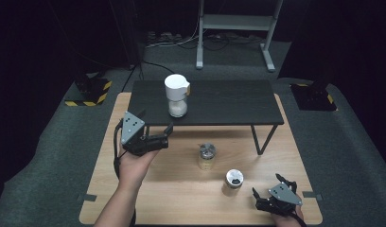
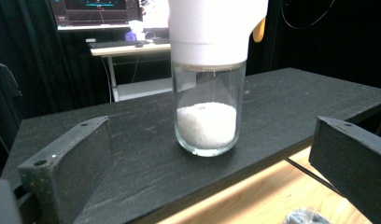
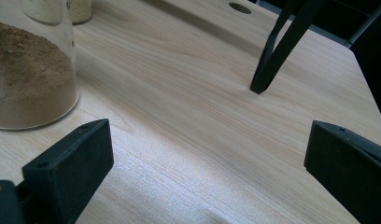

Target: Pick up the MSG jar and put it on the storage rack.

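- Clear, glossy glass is seen in the jar [image 2: 207, 112]; a smooth matt white plastic cap [image 2: 215, 28] is fitted on top, and white grains are held inside.
- The raised shelf [image 2: 296, 100] is made of black board, matt, with a rough grain.
- The table [image 3: 193, 116] is of pale wood, smooth, with a slight sheen.
- A second glass jar [image 3: 32, 70], holding brown powder, is noted.
- Matt black jaws are borne by the left gripper [image 2: 212, 186].
- Two small jars [image 1: 206, 156] [image 1: 233, 182] are topped with shiny metal lids.

Tongs [image 3: 205, 163] agape, brown-powder jar [image 3: 30, 70] nearby
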